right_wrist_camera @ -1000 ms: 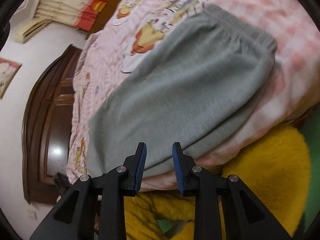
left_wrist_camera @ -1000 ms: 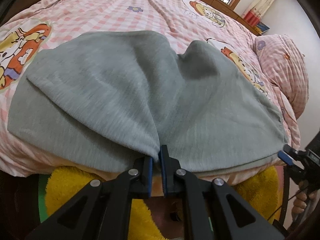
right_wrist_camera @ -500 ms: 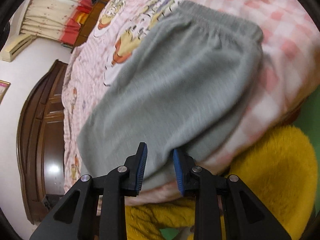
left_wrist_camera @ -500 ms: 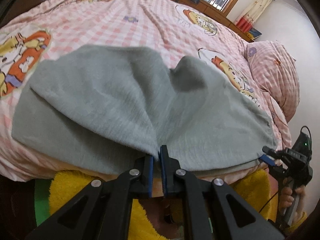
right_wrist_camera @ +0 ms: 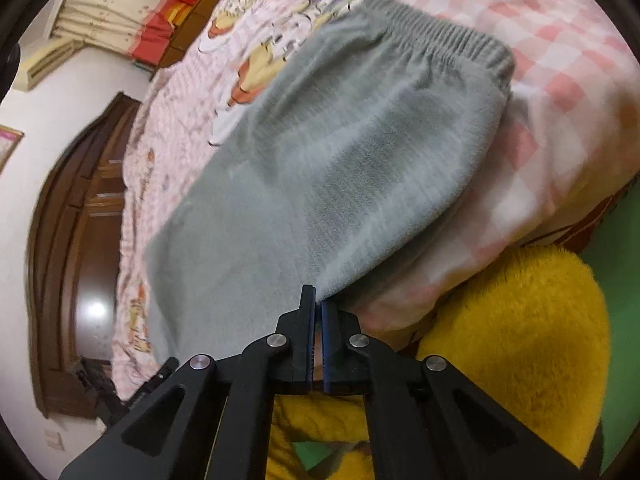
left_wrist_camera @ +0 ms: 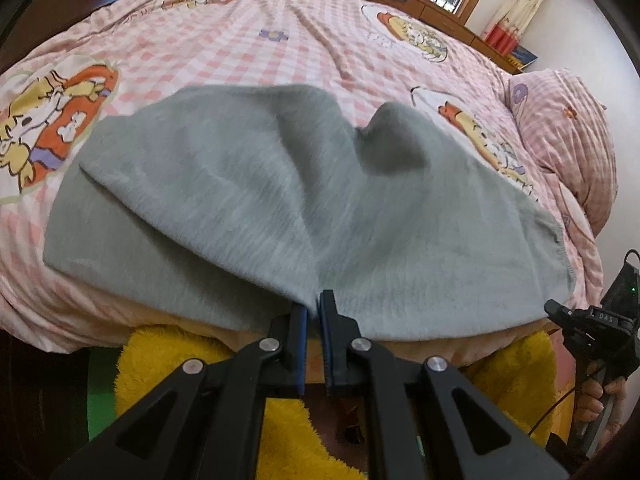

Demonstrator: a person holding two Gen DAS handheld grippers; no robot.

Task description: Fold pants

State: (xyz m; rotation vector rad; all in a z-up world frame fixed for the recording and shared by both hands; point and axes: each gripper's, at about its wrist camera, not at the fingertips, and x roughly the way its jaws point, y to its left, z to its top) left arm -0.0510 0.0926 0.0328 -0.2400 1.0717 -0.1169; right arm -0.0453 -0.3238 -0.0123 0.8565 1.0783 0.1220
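Grey knit pants [left_wrist_camera: 248, 188] lie across the near edge of a bed with a pink checked cover [left_wrist_camera: 248, 36]. My left gripper [left_wrist_camera: 314, 308] is shut on the near edge of the pants where the cloth bunches into a fold. My right gripper [right_wrist_camera: 317, 300] is shut on the near edge of the pants [right_wrist_camera: 340, 152] close to the elastic waistband [right_wrist_camera: 440, 36]. The right gripper's body shows at the far right of the left wrist view [left_wrist_camera: 592, 328], held by a hand.
A yellow fluffy rug [right_wrist_camera: 520, 328] lies on a green floor [right_wrist_camera: 612, 248] below the bed edge. A pink checked pillow [left_wrist_camera: 560, 128] sits at the right of the bed. A dark wooden wardrobe [right_wrist_camera: 72, 240] stands beyond the bed.
My right gripper has shut on the pants' edge; it was open a second ago. My left gripper stays shut on the cloth and has drawn back a little, showing more of the bed.
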